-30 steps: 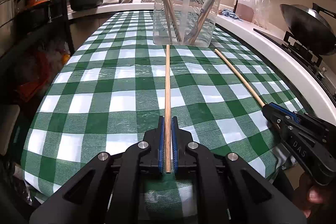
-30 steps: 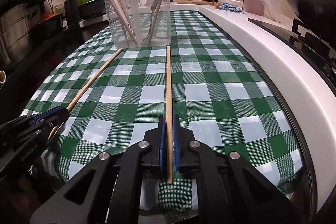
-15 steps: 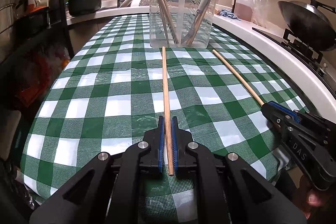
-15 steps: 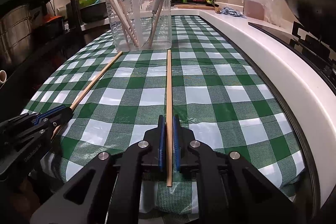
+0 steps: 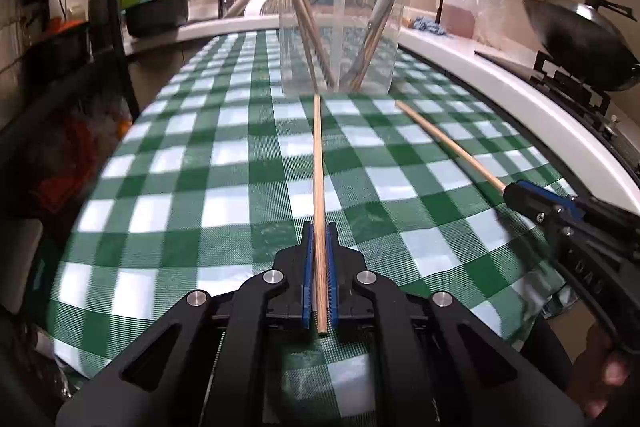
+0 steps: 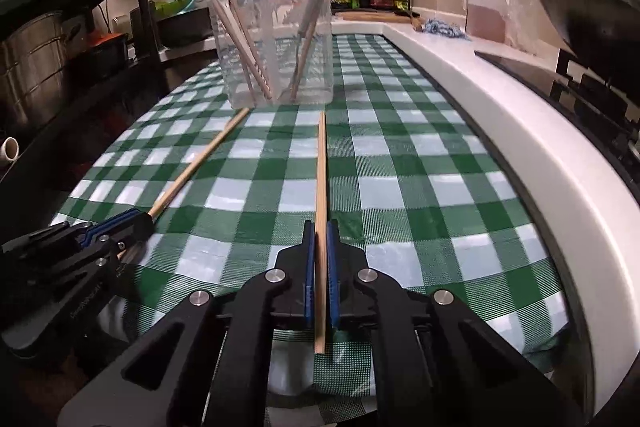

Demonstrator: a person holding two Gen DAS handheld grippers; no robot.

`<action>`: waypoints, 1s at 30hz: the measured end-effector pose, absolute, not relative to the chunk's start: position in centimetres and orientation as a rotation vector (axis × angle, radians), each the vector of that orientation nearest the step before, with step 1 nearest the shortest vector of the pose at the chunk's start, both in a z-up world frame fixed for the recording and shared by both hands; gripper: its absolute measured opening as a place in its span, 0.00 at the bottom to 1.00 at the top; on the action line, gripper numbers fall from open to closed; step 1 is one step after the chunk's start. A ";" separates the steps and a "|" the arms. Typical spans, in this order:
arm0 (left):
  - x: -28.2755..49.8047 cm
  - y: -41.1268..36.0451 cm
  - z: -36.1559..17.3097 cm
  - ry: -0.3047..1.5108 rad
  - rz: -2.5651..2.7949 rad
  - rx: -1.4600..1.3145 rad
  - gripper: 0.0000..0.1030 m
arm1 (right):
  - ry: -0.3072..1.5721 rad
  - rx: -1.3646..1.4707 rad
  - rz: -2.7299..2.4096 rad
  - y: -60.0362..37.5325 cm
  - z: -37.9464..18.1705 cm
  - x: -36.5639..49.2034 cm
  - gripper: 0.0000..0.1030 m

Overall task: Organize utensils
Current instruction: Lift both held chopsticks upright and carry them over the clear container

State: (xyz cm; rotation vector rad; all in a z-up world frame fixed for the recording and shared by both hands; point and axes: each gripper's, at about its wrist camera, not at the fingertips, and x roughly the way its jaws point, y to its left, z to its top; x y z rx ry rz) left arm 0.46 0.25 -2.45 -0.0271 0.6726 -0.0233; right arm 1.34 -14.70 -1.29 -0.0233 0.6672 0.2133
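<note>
My left gripper (image 5: 319, 227) is shut on a long wooden chopstick (image 5: 317, 163) that points forward toward a clear plastic container (image 5: 342, 27). My right gripper (image 6: 318, 225) is shut on a second wooden chopstick (image 6: 321, 163), also pointing at the container (image 6: 276, 43). The container stands on the green checked tablecloth (image 5: 224, 163) and holds several wooden and grey-handled utensils. Each gripper shows in the other's view: the right one (image 5: 510, 191) with its chopstick (image 5: 448, 143), the left one (image 6: 144, 221) with its chopstick (image 6: 200, 159).
A white counter edge (image 6: 500, 107) runs along the right, with a wok (image 5: 580, 39) on a stove beyond it. A sink, a tap and a dark pan (image 5: 158, 13) lie at the back left. A dark metal shelf rack (image 6: 80, 39) stands at the left.
Both grippers have lifted and tilted a little, so the chopstick tips sit closer to the container's base. Both grips are unchanged.
</note>
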 end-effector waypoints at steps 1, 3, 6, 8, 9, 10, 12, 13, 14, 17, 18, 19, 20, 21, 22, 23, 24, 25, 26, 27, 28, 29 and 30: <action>0.1 0.3 -2.0 0.658 -0.024 -0.025 0.06 | 0.656 -0.026 0.214 -14.6 -0.7 1.1 0.06; -0.7 0.6 -1.0 0.623 -0.023 -0.027 0.06 | 0.636 -0.032 0.212 -14.6 0.4 0.5 0.06; -1.8 1.1 0.5 0.573 -0.014 -0.032 0.06 | 0.603 -0.035 0.218 -14.7 2.3 -0.3 0.06; -2.4 1.3 1.2 0.548 -0.009 -0.033 0.06 | 0.571 -0.044 0.223 -14.7 3.7 -1.0 0.06; -2.7 1.3 1.6 0.533 -0.007 -0.030 0.06 | 0.556 -0.049 0.226 -14.7 4.3 -1.3 0.06; -2.9 1.3 2.0 0.521 -0.006 -0.028 0.06 | 0.538 -0.058 0.226 -14.6 5.0 -1.6 0.06; -3.4 1.5 2.8 0.497 -0.003 -0.024 0.06 | 0.509 -0.071 0.226 -14.5 6.3 -2.0 0.06; -3.5 1.5 3.1 0.488 -0.003 -0.025 0.06 | 0.501 -0.072 0.229 -14.5 6.7 -2.1 0.06; -3.6 1.6 3.5 0.479 -0.004 -0.029 0.06 | 0.492 -0.075 0.231 -14.5 7.2 -2.2 0.06; -3.9 1.8 4.7 0.455 -0.008 -0.034 0.06 | 0.475 -0.089 0.236 -14.3 8.3 -2.2 0.06; -4.0 2.0 5.0 0.449 -0.010 -0.034 0.06 | 0.473 -0.089 0.239 -14.3 8.6 -2.1 0.06; -4.0 2.2 5.4 0.442 -0.014 -0.037 0.06 | 0.472 -0.091 0.241 -14.3 8.8 -2.0 0.06; -3.9 2.3 5.9 0.436 -0.020 -0.040 0.06 | 0.471 -0.093 0.242 -14.3 9.0 -2.0 0.06; -3.8 2.4 6.3 0.431 -0.025 -0.041 0.06 | 0.470 -0.093 0.244 -14.3 9.1 -1.9 0.06; -3.7 2.6 6.8 0.421 -0.028 -0.041 0.06 | 0.471 -0.087 0.252 -14.4 9.5 -1.7 0.06; -3.6 2.7 7.4 0.411 -0.033 -0.041 0.06 | 0.473 -0.082 0.257 -14.4 9.7 -1.6 0.06; -3.4 2.8 8.0 0.404 -0.041 -0.042 0.06 | 0.474 -0.077 0.261 -14.4 9.9 -1.4 0.06; -3.3 2.9 8.4 0.400 -0.047 -0.042 0.06 | 0.472 -0.071 0.262 -14.6 10.4 -1.2 0.06; -3.1 3.0 8.8 0.395 -0.052 -0.043 0.06 | 0.471 -0.064 0.265 -14.6 10.8 -1.0 0.06; -2.8 3.2 9.5 0.389 -0.056 -0.045 0.06 | 0.472 -0.054 0.270 -14.8 11.3 -0.7 0.06; -2.5 3.4 9.9 0.387 -0.060 -0.049 0.06 | 0.474 -0.050 0.271 -14.8 11.5 -0.5 0.06; -2.0 3.7 10.6 0.390 -0.068 -0.060 0.06 | 0.476 -0.049 0.270 -14.8 11.8 -0.3 0.06; -1.6 3.9 10.9 0.397 -0.079 -0.072 0.06 | 0.478 -0.047 0.273 -14.8 12.1 -0.1 0.06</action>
